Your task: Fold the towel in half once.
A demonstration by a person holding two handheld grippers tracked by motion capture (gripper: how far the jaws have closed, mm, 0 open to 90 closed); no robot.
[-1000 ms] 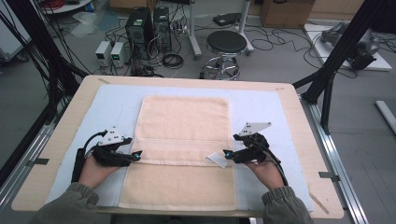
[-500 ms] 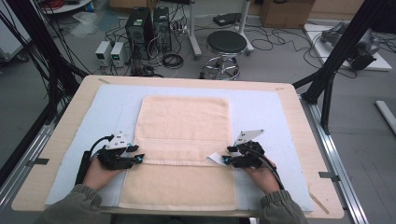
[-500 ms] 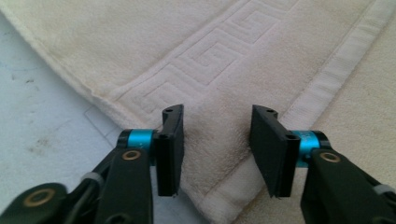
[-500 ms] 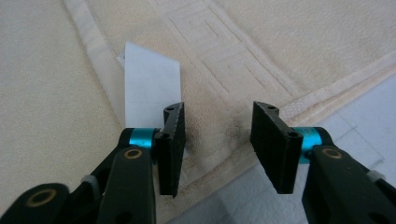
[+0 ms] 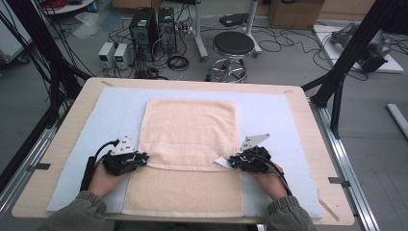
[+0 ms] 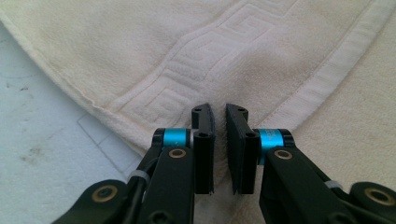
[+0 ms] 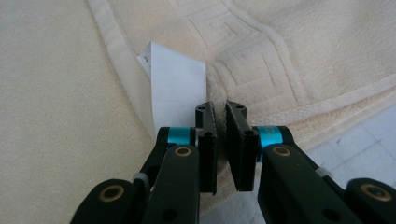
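A cream towel (image 5: 190,130) lies flat on the mat, its far part folded toward me so a hemmed edge crosses its middle. My left gripper (image 5: 144,157) sits at the left end of that edge. Its jaws have just been closing and pinch the towel's corner (image 6: 187,46) between the pads (image 6: 220,112). My right gripper (image 5: 231,162) sits at the right end, and its jaws have also just been closing. They grip the towel (image 7: 289,42) at its corner (image 7: 219,108), beside a white care label (image 7: 175,88).
A pale blue mat (image 5: 279,120) covers the wooden table (image 5: 77,120). Beyond the far edge stand a black stool (image 5: 233,45), computer boxes (image 5: 144,26) and loose cables on the floor. Black frame posts (image 5: 341,72) rise at the table's right.
Both grippers' jaws have closed onto the ends of the towel's folded edge. The hands have stayed almost in place.
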